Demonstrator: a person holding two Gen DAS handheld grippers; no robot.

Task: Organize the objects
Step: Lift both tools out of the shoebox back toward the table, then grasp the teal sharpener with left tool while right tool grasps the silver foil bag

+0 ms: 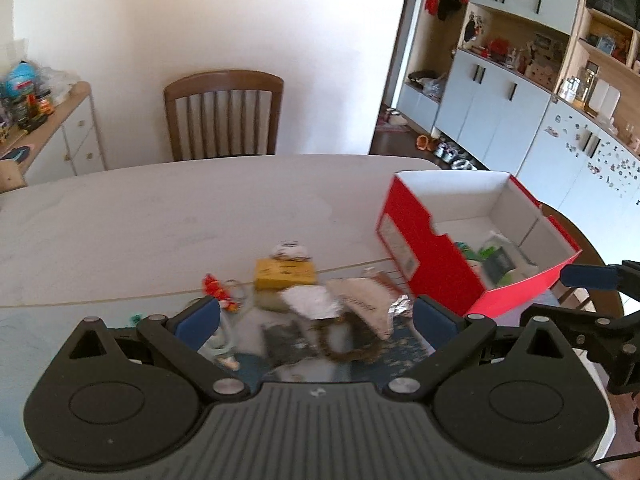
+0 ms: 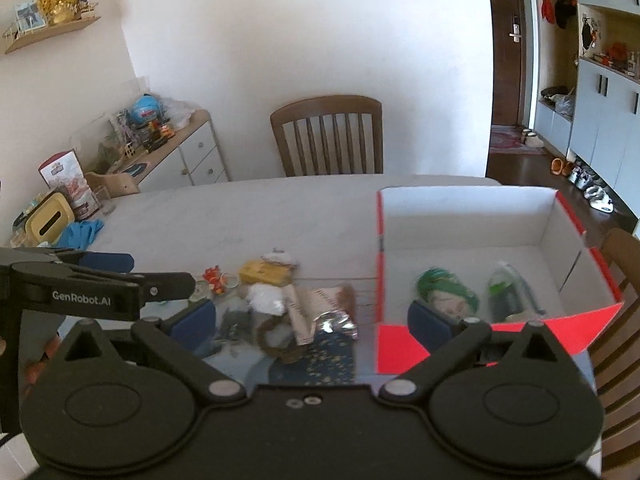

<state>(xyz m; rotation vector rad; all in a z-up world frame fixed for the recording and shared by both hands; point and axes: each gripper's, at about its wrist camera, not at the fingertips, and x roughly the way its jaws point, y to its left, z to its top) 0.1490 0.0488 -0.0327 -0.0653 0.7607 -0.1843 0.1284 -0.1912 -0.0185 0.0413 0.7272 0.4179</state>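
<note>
A red box (image 1: 436,256) with a white inside stands on the table's right side; it also shows in the right wrist view (image 2: 400,348). In it lie a green item (image 2: 446,288) and a clear bottle (image 2: 506,288). Left of it lies a loose pile: a yellow packet (image 1: 285,273), a red wrapped item (image 1: 214,286), a foil packet (image 1: 364,304), a brown ring (image 1: 348,350). My left gripper (image 1: 316,318) is open and empty above the pile. My right gripper (image 2: 312,320) is open and empty, over the pile and the box's near left corner.
A wooden chair (image 1: 224,116) stands behind the white table (image 1: 160,216). A low sideboard (image 2: 180,152) with clutter is at the left. Grey cabinets (image 1: 500,108) line the right wall. A tissue box (image 2: 50,220) and blue cloth (image 2: 84,232) sit at the table's left end.
</note>
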